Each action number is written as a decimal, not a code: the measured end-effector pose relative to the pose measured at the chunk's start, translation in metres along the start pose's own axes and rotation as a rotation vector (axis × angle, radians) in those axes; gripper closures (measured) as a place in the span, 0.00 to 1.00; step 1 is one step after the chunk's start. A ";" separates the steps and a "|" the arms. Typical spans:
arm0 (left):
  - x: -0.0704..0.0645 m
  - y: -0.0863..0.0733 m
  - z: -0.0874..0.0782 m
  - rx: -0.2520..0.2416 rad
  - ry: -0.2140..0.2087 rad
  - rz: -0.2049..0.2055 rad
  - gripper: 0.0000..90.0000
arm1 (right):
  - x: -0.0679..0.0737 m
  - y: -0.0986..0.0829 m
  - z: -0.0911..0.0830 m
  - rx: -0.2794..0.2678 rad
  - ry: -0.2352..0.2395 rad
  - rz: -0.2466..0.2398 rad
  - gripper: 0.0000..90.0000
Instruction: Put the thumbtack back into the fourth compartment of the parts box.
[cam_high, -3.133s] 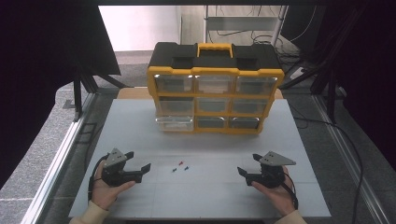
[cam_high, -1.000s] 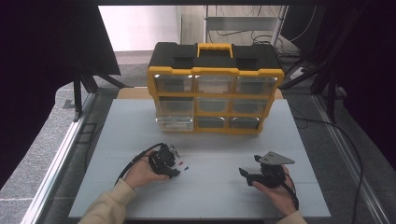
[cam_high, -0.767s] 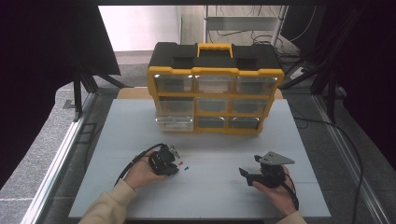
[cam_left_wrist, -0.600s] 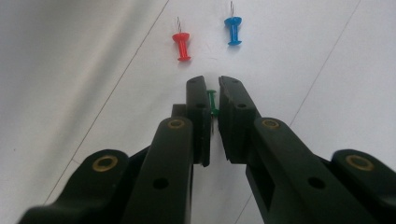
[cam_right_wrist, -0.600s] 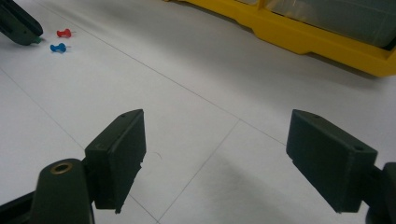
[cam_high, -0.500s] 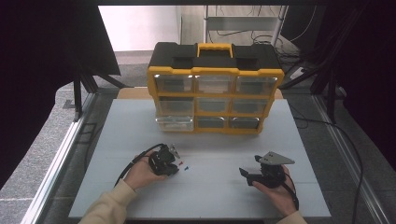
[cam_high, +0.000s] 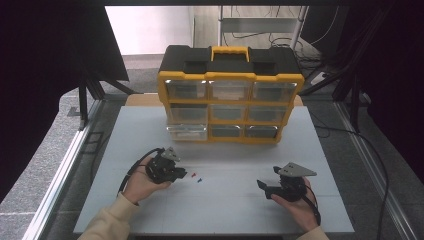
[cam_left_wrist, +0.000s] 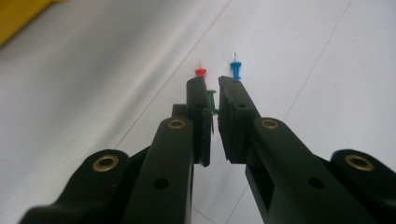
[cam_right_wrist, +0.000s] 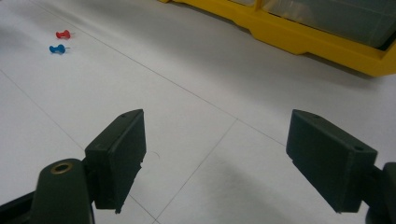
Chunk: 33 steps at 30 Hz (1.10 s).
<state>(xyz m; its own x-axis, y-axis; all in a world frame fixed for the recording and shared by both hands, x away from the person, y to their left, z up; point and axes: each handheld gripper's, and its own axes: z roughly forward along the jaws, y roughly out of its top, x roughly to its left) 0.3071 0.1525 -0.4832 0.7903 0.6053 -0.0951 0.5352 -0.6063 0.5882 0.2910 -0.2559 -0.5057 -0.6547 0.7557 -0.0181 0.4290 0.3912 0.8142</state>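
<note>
Three push pins are in play on the white table (cam_high: 225, 210). A red pin (cam_high: 193, 175) (cam_left_wrist: 200, 72) and a blue pin (cam_high: 199, 180) (cam_left_wrist: 236, 70) lie just beyond my left gripper (cam_high: 181, 175) (cam_left_wrist: 212, 93). That gripper's jaws are almost together, with a green pin (cam_left_wrist: 213, 101) pinched between them near the tips. My right gripper (cam_high: 261, 184) (cam_right_wrist: 215, 122) rests low at the front right, wide open, nothing between its jaws. The right gripper view has the red pin (cam_right_wrist: 62, 34) and blue pin (cam_right_wrist: 57, 48) far off at upper left.
A yellow and black drawer organizer (cam_high: 230, 95) with several clear drawers stands at the back middle of the table; its yellow base (cam_right_wrist: 299, 37) runs across the top of the right gripper view. Bare white surface lies between the two grippers.
The left hand came from the front left to the pins in the middle and has stayed there for the last second. The right gripper has not moved.
</note>
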 end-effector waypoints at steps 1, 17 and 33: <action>0.001 -0.002 -0.003 -0.018 0.001 -0.006 0.92 | 0.000 0.000 0.000 -0.001 0.000 0.000 0.22; 0.004 -0.003 -0.050 -0.301 0.006 -0.036 0.92 | 0.000 0.000 0.000 -0.003 -0.006 -0.001 0.22; -0.002 0.020 -0.085 -0.479 0.033 -0.031 0.92 | -0.001 0.000 0.001 -0.004 -0.009 0.002 0.22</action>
<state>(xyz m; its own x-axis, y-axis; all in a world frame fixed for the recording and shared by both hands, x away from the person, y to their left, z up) 0.2911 0.1832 -0.4031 0.7621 0.6402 -0.0969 0.3539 -0.2866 0.8903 0.2926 -0.2563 -0.5061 -0.6483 0.7611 -0.0213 0.4277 0.3872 0.8168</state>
